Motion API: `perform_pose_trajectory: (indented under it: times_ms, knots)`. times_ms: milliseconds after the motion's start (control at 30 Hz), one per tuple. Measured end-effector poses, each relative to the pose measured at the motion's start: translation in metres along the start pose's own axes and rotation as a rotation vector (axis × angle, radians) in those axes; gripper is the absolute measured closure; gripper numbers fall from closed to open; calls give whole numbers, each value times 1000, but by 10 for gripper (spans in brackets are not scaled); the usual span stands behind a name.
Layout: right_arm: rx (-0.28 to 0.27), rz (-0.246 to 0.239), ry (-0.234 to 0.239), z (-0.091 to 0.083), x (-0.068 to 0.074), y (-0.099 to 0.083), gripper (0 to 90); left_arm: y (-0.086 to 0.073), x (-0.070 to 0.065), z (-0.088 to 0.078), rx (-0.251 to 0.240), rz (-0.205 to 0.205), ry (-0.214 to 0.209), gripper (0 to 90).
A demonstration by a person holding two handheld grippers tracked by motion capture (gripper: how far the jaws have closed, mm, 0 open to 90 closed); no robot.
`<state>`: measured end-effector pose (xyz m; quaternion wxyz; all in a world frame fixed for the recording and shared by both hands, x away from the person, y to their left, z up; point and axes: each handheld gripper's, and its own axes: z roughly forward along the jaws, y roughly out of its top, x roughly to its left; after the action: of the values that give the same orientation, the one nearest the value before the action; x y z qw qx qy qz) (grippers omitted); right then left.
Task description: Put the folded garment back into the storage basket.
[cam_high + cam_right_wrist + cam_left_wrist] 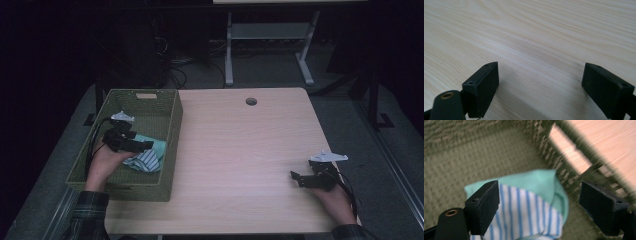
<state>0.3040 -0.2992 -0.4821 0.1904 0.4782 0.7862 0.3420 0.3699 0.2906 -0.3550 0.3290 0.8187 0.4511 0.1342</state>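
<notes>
Dark room, pale wooden worktop (pixel 240 150) with a green woven basket (pixel 172 117) at its left edge. Left gripper (pixel 145 145) hangs inside the basket, jaws spread wide; the mint-and-striped cloth (pixel 147 157) lies just below and between them, on the basket floor, pads clear of it. Deposit looks done (what remains, likely, is lifting out). Right gripper (pixel 296 178) rests apart on bare wood, jaws spread, holding nothing. Left gripper view resolves the cloth's blue stripes (pixel 529 215); the high view gives the layout.
</notes>
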Motion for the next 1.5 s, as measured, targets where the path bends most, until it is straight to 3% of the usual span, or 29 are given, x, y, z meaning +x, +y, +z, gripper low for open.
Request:
perform_pose_trajectory:
  times_ms: [300, 633, 1233, 1500]
  knots:
    - [0, 0, -1, 0, 0, 0, 137, 24, -30, -4, -50, 52, -64, 161]
    - [-1, 3, -1, 0, 0, 0, 137, 41, -56, 0, -67, 108, -101, 161]
    - [-1, 3, -1, 0, 0, 0, 137, 54, -99, 23, -94, 185, -190, 161]
    - [-1, 3, -1, 0, 0, 0, 137, 57, -119, 37, -115, 212, -206, 162]
